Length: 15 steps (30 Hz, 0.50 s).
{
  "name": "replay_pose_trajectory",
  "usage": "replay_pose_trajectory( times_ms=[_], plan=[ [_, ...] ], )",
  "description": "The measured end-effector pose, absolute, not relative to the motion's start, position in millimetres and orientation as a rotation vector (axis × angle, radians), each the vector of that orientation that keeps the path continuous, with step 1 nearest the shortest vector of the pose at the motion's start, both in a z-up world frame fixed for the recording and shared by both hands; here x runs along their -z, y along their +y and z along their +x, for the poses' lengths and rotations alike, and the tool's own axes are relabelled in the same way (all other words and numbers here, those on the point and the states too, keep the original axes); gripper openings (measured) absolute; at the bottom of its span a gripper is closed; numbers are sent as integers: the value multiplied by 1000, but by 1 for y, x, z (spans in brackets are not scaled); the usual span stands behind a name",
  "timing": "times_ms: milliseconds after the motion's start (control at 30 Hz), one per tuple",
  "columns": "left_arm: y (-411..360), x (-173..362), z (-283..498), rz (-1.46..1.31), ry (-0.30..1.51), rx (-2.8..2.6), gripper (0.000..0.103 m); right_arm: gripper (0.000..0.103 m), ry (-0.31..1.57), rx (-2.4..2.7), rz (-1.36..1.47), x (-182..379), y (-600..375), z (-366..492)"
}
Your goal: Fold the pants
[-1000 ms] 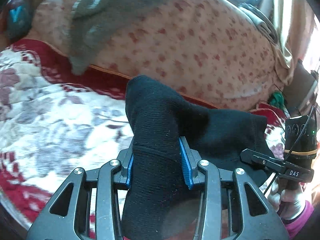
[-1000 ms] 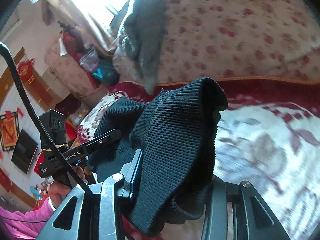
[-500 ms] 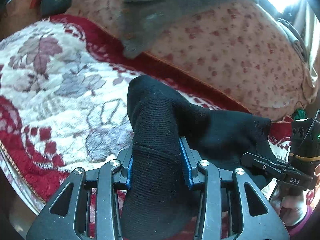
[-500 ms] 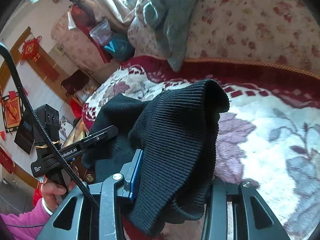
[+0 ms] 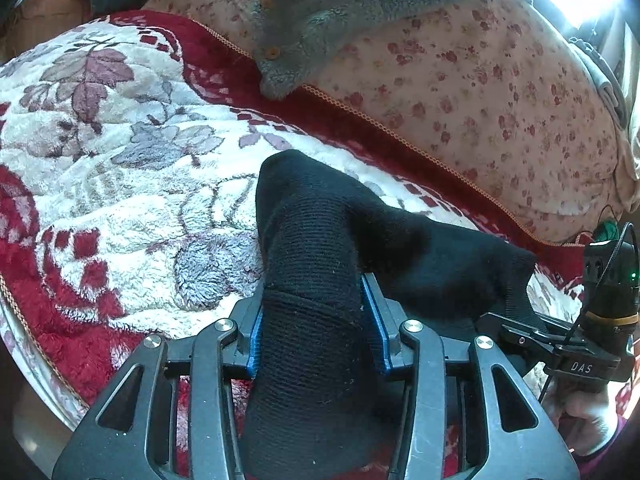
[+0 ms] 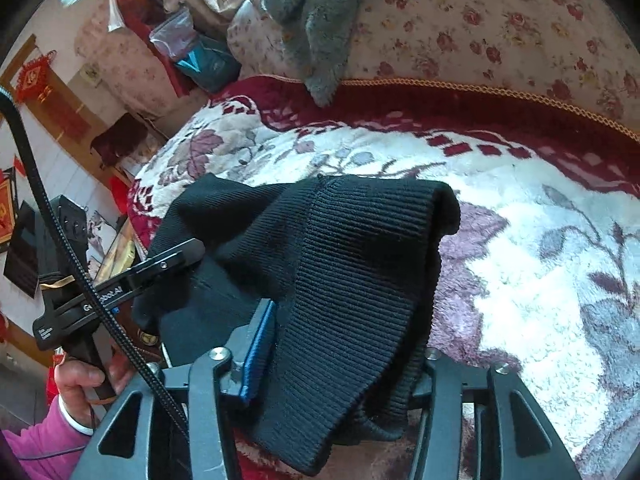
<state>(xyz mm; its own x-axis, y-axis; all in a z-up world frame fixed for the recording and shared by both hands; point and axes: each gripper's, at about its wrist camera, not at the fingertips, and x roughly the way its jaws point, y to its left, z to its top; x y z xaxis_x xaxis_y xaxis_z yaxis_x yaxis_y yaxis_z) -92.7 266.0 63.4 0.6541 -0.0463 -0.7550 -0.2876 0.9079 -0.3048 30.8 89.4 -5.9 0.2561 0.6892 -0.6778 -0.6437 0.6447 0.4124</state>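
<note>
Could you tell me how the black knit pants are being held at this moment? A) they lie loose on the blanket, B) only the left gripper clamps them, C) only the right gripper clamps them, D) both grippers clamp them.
D: the left gripper has its blue pads pressed on either side of a bunched part of the black pants, and the right gripper is closed on the ribbed edge, holding the fabric above the floral blanket.

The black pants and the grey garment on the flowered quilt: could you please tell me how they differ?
The black pants are ribbed knit; the grey garment is fluffy with buttons. The pants are clamped by the left gripper and the right gripper; the grey garment lies untouched, draped over the flowered quilt. Both are soft clothing.
</note>
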Motion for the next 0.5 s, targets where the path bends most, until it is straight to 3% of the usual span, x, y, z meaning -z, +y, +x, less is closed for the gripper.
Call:
replay_pose_trajectory(
  times_ms=[167, 333, 500],
  plan=[
    [269, -61, -93, -440, 862, -145, 48, 55, 947, -875, 20, 3, 90, 29],
    [279, -55, -93, -504, 879, -163, 67, 55, 929, -850, -17, -3, 89, 24],
    [279, -54, -95, -521, 886, -171, 69, 55, 907, -819, -34, -9, 83, 22]
  ],
)
